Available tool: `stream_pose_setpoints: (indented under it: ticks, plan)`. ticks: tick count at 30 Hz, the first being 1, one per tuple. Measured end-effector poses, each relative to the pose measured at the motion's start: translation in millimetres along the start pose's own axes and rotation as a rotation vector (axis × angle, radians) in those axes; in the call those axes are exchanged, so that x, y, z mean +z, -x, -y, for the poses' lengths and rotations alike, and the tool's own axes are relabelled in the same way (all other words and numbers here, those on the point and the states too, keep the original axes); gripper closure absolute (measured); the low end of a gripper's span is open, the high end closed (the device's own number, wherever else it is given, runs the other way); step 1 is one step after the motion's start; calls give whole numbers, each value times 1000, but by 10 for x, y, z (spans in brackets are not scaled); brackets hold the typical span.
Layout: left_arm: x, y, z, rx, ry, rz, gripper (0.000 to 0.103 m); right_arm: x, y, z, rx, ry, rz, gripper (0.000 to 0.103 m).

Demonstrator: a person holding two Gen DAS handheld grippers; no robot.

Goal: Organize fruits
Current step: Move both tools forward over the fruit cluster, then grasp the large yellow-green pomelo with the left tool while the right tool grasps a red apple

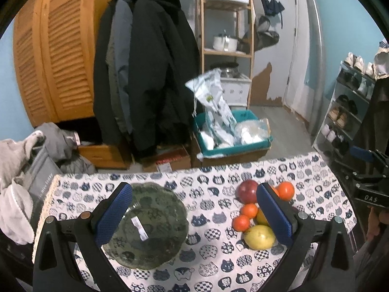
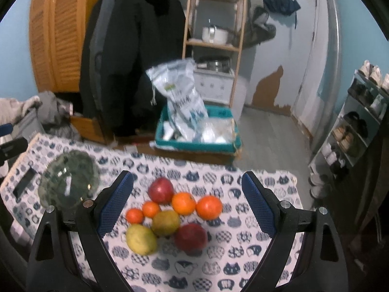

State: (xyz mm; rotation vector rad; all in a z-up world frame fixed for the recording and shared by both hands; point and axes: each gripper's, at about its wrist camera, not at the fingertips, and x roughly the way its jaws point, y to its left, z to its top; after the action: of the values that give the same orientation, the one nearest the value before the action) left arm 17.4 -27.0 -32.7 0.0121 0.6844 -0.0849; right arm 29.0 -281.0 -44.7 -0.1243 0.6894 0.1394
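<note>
On the table [image 1: 218, 262], w/ a cat-print cloth [image 2: 233, 258] over it, items were as follows.

Plate: one green glass plate [image 1: 155, 228], scalloped rim, white sticker near its centre, lay flat on the left part of the cloth; nothing on it. Left gripper [image 1: 193, 215] hung over it w/ jaws spread wide, nothing between them; its left blue pad sat in front of the plate's left edge in the left wrist view.

Fruit: all in one tight cluster on the cloth, right of the plate & apart from it. Counted in the right wrist view: red apple [image 2: 161, 189] at the far side; two larger oranges [image 2: 183, 203] [image 2: 209, 207] beside it to the right; two small oranges [image 2: 150, 209] [image 2: 134, 215] left of those; greenish-yellow pear [image 2: 165, 222] in the middle; yellow pear [image 2: 141, 239] near-left; second red apple [image 2: 190, 237] near-right. Most pieces touched a neighbour.

Right gripper [image 2: 187, 209]: released, jaws wide apart, fruit pile seen between the blue pads [image 2: 114, 209], no contact w/ any piece.

Room behind, misc.: dark coats [image 1: 145, 73] on a rail, louvred wooden doors [image 1: 53, 56], wooden shelf unit [image 1: 226, 36] w/ a white pot [image 1: 225, 42], teal crate [image 2: 197, 143] holding plastic bags, shoe rack [image 1: 345, 112] at right.
</note>
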Motion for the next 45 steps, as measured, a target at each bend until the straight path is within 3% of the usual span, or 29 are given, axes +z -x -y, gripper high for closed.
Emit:
stream_pose_setpoints:
  ticks: [9,30,45]
  plan:
    - [-168,-326,252,-21,-35,-110,0,-301,-281,181,8,-25,-123,14]
    - [-808,-1298,927,-103,-118,-469,0,-1041,-963,468,0,-91,-413,14]
    - [-1097,-1759,1310,-131,-203,-578,1,-1359,-1247,513,38,-108,-509,14]
